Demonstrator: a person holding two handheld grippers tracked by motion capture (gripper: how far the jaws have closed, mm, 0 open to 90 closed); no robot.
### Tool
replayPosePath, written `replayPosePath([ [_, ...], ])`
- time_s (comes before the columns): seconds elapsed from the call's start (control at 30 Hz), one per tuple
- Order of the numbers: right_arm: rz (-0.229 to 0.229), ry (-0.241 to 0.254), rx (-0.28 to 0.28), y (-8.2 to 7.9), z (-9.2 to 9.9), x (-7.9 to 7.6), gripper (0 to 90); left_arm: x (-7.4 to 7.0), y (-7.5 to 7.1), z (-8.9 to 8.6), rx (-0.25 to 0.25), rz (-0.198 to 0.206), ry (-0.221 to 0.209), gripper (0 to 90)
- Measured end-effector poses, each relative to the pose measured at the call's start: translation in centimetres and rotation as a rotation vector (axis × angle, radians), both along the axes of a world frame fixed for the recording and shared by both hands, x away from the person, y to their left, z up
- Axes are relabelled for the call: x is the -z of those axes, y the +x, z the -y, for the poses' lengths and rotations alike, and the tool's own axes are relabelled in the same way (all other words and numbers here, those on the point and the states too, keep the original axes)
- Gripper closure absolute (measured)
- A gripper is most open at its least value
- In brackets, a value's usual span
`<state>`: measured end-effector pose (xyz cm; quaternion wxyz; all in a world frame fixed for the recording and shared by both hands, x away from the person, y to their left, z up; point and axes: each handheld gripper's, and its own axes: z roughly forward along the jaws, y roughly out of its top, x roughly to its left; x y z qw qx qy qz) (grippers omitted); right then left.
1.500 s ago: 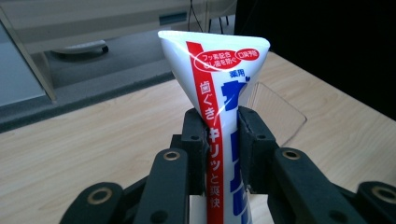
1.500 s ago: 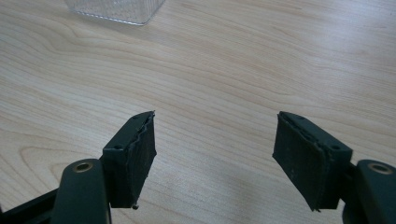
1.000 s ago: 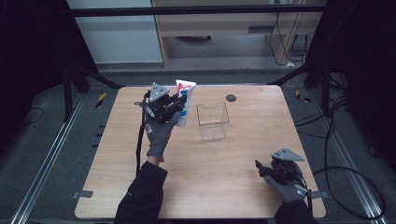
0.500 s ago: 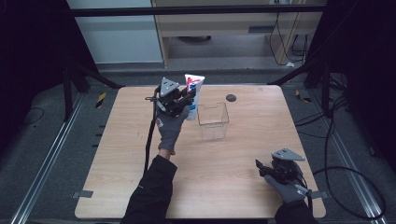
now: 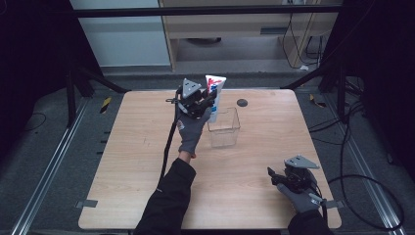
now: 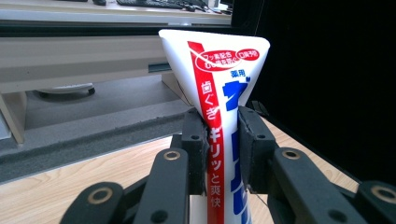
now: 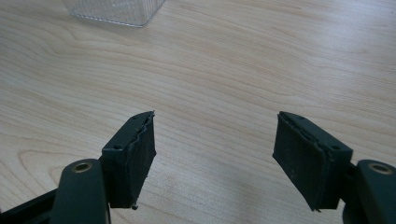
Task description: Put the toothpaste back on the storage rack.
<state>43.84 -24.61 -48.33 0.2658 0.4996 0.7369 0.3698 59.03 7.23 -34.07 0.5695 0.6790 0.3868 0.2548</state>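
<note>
Standing upright in the upper centre of the high view, the toothpaste tube (image 5: 214, 93) is running its long axis near vertical, its flat crimped end pointing up and its lower end hidden behind the gripper. The left gripper (image 5: 198, 100) is clamping it at mid-body, both pads pressing its sides in the left gripper view (image 6: 223, 140), just left of the clear plastic box (image 5: 223, 128). The right gripper (image 5: 292, 177) is resting at the lower right, its jaws standing well apart over bare wood with nothing between them. The wooden table (image 5: 127, 161) is sitting on dark grey flooring, with pale cabinets (image 5: 122, 34) beyond.
</note>
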Motion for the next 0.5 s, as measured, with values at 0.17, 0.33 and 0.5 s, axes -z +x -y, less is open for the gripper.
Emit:
replayPosePath([
  [0.17,0.001,-0.003,-0.002,0.0,0.0,0.0,29.1,0.4,0.5,0.7,0.010,-0.011,0.003,73.8],
  [0.33,0.000,-0.003,-0.002,0.0,0.0,0.0,29.0,1.0,1.0,1.5,0.016,-0.019,0.007,73.7],
  [0.5,-0.001,-0.005,-0.003,0.0,0.0,0.1,29.0,1.8,1.4,1.8,0.019,-0.041,0.017,73.8],
])
